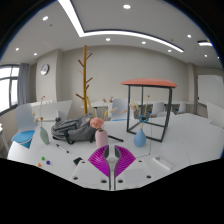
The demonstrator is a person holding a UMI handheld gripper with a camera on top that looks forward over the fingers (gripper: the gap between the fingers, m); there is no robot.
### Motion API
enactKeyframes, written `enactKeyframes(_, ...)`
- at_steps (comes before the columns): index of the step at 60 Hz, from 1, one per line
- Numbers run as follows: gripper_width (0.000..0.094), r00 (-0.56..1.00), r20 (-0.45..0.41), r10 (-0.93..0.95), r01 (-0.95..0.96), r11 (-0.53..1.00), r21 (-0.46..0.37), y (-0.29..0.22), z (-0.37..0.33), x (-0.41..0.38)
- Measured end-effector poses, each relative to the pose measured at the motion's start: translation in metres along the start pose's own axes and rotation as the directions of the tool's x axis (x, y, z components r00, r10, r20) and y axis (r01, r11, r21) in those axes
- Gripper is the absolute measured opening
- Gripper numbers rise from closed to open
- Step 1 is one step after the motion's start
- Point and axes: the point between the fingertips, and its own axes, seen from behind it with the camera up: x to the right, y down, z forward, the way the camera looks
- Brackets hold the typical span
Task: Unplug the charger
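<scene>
Hard to make out: you will not find the charger clearly in this view; nothing among the small things on the surface (70,160) can be told as a charger or a plug, and its place relative to your gripper cannot be given.
Cut off: only the tips of your gripper (112,158) show, low in the view; its body is hidden.
Gripper: your two magenta pads (99,157) stand slightly apart with a narrow gap between them; released, nothing is held or stands between them.
Just ahead of the fingers: a small blue vase-like thing (140,138) and a pink rounded thing (97,124) on the white surface, both too small to name surely.
Left of the fingers: a dark flat heap (72,128), perhaps cloth or a bag, with a pale blue bowl-shaped thing (22,139) farther left; a few small coloured dots (44,160) lie near that side, not identifiable.
Beyond the fingers: a small table with a red-orange top (150,84) on dark legs, to the right.
Farther back: a wooden coat stand (85,75) before the white wall, a round wall clock (44,69), and a window (8,90) at the left.
Overhead: long ceiling light strips (110,30).
</scene>
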Motion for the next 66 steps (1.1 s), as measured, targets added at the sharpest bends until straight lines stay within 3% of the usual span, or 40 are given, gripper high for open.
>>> enactKeyframes(12,0.0056,0.998,-0.022,-0.053,0.047,0.978,-0.205,0.139,0.015,0.046)
enactKeyframes(18,0.0124,0.997,-0.005,-0.073,0.069,0.955,-0.29,0.196,0.022,0.05)
enactKeyframes(25,0.024,0.995,-0.028,-0.101,0.086,0.939,-0.333,0.22,0.021,0.061)
enactKeyframes(27,0.0391,0.996,-0.034,-0.087,0.071,0.939,-0.336,0.219,0.018,0.062)
enactKeyframes(31,0.0873,0.996,-0.055,-0.064,0.042,0.942,-0.333,0.205,0.007,0.065)
enactKeyframes(34,0.0821,0.997,-0.062,-0.047,0.025,0.944,-0.328,0.187,-0.009,0.067)
enactKeyframes(38,0.086,0.998,-0.046,-0.051,0.033,0.943,-0.331,0.162,-0.038,0.065)
enactKeyframes(52,0.0848,0.999,0.002,-0.038,0.036,0.922,-0.386,0.075,-0.21,0.037)
enactKeyframes(66,0.085,0.998,-0.025,-0.058,0.043,0.908,-0.416,0.053,-0.324,0.029)
